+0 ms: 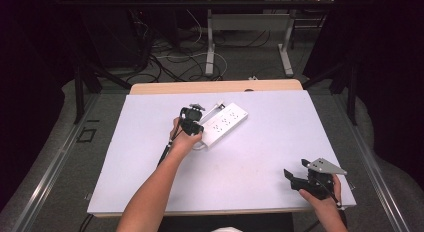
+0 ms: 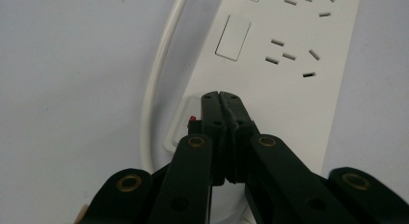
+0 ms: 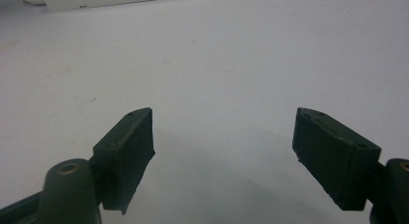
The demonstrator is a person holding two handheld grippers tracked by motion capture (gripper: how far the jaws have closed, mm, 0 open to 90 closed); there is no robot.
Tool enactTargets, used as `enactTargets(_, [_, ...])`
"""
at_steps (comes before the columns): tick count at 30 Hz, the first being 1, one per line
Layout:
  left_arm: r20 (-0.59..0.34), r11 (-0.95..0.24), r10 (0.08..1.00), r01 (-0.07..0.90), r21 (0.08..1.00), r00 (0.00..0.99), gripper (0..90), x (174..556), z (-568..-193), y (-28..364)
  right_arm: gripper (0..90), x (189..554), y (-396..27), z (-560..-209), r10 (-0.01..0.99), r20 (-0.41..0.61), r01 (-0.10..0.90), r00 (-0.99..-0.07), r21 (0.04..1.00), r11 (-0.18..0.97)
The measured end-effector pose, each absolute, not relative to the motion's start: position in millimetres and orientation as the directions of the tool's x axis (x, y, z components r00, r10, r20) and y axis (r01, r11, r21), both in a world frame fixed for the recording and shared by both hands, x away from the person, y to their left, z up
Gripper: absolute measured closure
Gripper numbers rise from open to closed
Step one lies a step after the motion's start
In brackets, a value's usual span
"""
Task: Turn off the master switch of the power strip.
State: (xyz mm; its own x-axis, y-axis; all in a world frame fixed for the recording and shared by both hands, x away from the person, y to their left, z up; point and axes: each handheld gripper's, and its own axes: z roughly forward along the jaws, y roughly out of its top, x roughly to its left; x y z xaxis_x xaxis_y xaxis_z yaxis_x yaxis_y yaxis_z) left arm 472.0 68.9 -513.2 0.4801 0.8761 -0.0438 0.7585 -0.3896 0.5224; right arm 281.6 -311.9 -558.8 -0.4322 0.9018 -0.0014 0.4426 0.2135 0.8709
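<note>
The left hand-held gripper (image 2: 220, 96), jaws together, is pressing tip-down on the power strip (image 2: 284, 64) switch end, while the right hand-held gripper (image 3: 224, 137) is hovering over the counter (image 3: 217, 64), jaws apart.

White counter (image 1: 260, 167) top, bare light surface, with a tan wooden strip (image 1: 215, 86) showing along its far edge. Grey floor (image 1: 240, 62) past it, loose cables (image 1: 170, 59) tangled there, plus the white metal legs of a second table (image 1: 212, 39) whose pale top sits at the upper edge of the high view. Dark curtains (image 1: 390, 67) on both sides, black frame posts (image 1: 78, 92) standing left and right of the counter, and a silver rail (image 1: 50, 164) running along the floor on the left.
</note>
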Motion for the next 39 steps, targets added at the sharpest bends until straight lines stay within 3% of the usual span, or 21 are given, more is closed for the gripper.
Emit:
enactTargets(25, [-0.006, -0.412, 0.872, 0.741, 0.53, 0.489, 90.0, 468.1, -516.6, 66.6, 22.1, 281.7, -311.1, -559.3, 0.902, -0.002, 0.446, -0.431, 0.869, 0.215])
enactTargets(39, [-0.05, -0.378, 0.878, 0.755, 0.537, 0.475, 90.0, 468.3, -514.9, 71.1, 22.1, 282.5, -312.4, -559.0, 0.903, -0.005, 0.441, -0.429, 0.871, 0.214])
